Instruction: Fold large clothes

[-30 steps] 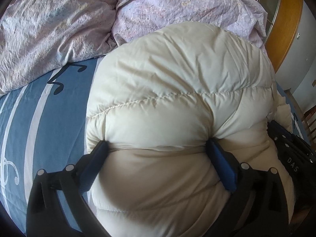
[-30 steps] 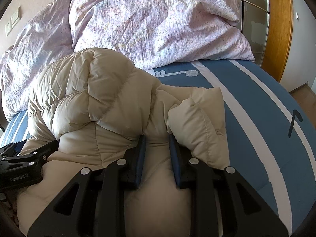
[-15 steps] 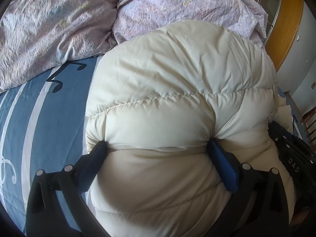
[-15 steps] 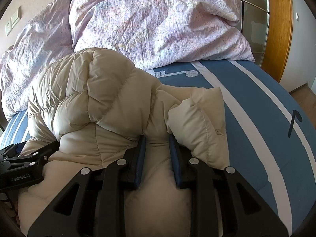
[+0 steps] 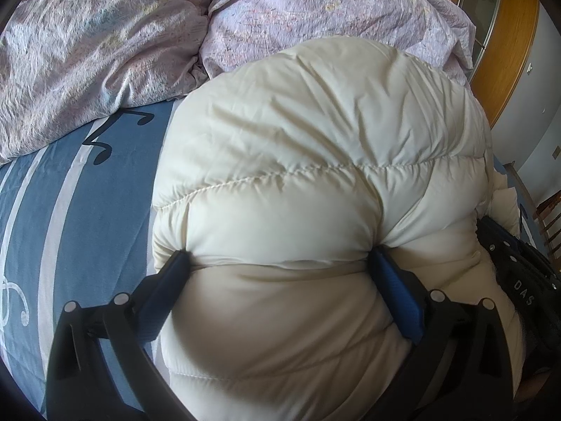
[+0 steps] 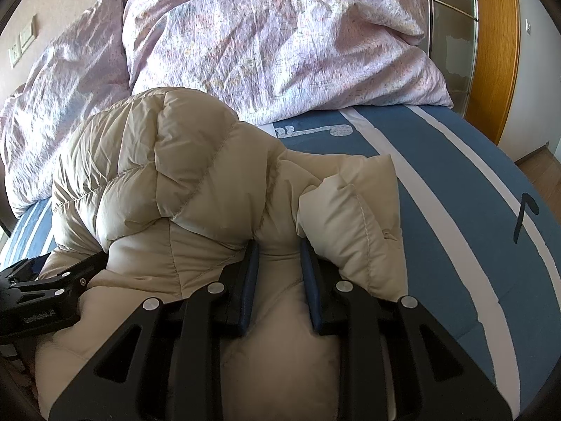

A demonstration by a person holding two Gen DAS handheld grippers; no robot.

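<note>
So the count: one cream puffer jacket [image 5: 315, 182], two grippers, two lilac pillows (or a pillow [image 6: 63, 105] plus a bunched duvet [image 6: 280, 42], can't really say), all on one blue striped bedsheet [image 5: 70, 189] with music-note prints. The jacket sits bundled in the middle of the bed, its far end touching the lilac bedding.

The left gripper [image 5: 280, 263] has its jaws spread wide, and the blue pads dig into a fat roll of the jacket on both sides, so it's gripping. The right gripper [image 6: 278, 256] is clenched much narrower on a pinch of jacket fabric beside a folded flap.

Compared with a second ago, basically nothing: both grips and the bundle look the same.

Only the right wrist view shows the wall switches [image 6: 24, 40] and the flap; in it the other gripper peeks in at the left edge. The wooden door frame [image 5: 505, 45] shows in both.
</note>
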